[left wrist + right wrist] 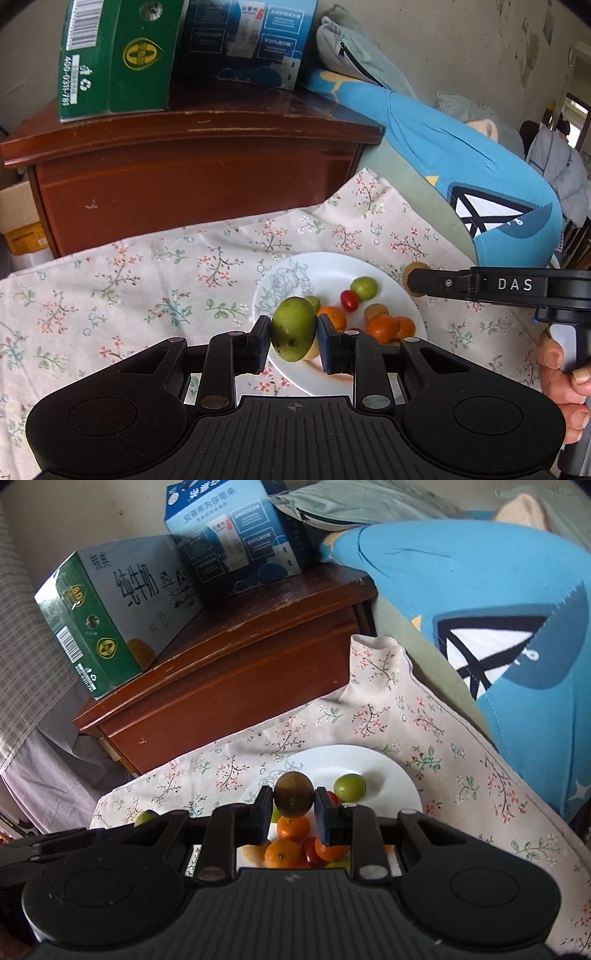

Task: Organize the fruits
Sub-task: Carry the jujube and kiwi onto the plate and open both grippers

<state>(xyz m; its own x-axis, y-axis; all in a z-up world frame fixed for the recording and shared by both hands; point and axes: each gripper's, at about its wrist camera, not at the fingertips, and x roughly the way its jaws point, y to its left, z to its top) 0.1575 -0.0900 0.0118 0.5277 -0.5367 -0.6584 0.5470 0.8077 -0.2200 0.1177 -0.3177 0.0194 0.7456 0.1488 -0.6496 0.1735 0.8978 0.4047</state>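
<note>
Left wrist view: the left gripper (293, 334) clamps a green plum (294, 328) above the white plate (332, 266); the right gripper (290, 805) pinches a brown round fruit (293, 794) above it too — lower each slowly onto bare plate, then release gently.

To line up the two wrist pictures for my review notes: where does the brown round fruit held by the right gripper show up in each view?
Left wrist view: the brown fruit peeks out at the tip of the right gripper, at the right, beyond the white plate's rim.
Right wrist view: it sits at centre, clamped between the pads, above the plate.
Shared landmark: the lone small green fruit on the plate's far side.
</note>
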